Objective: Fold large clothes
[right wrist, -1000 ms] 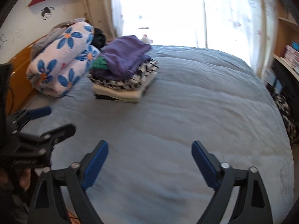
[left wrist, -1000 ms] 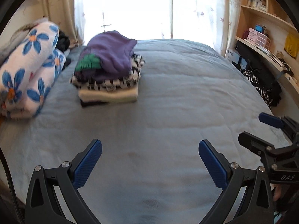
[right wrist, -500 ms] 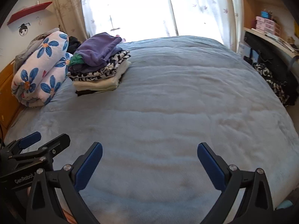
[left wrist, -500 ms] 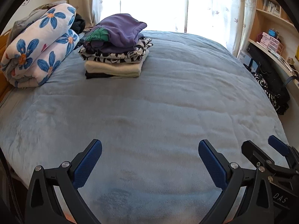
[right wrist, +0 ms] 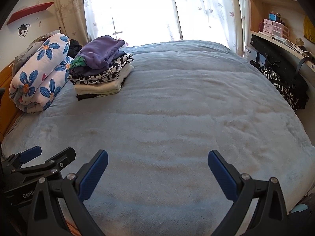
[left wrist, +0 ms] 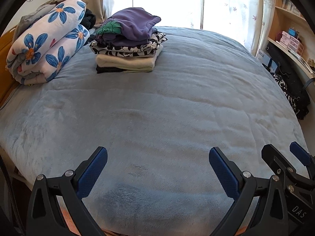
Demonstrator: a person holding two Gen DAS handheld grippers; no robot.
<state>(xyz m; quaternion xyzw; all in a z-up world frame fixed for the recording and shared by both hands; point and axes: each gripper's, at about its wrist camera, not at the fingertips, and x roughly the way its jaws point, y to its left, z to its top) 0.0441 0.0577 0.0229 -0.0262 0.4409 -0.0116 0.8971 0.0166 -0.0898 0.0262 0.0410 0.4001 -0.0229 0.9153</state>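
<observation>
A stack of folded clothes point(left wrist: 128, 47), purple on top, then black-and-white, cream and black, sits on the far left of the blue bed cover point(left wrist: 167, 108); it also shows in the right wrist view point(right wrist: 100, 68). My left gripper point(left wrist: 157, 169) is open and empty above the near edge of the bed. My right gripper point(right wrist: 157, 169) is open and empty beside it. The right gripper point(left wrist: 289, 163) shows at the right of the left wrist view, and the left gripper point(right wrist: 43, 161) at the left of the right wrist view.
A rolled white quilt with blue flowers point(left wrist: 45, 49) lies at the bed's left edge by the wooden headboard point(right wrist: 6, 98). A curtained window point(right wrist: 147, 9) is behind the bed. Shelves point(right wrist: 275, 29) and dark bags point(right wrist: 283, 82) stand along the right.
Both grippers have pulled back from the bed and tilted, so the clothes stack looks farther away and more of the bed's near edge shows. Both stay open.
</observation>
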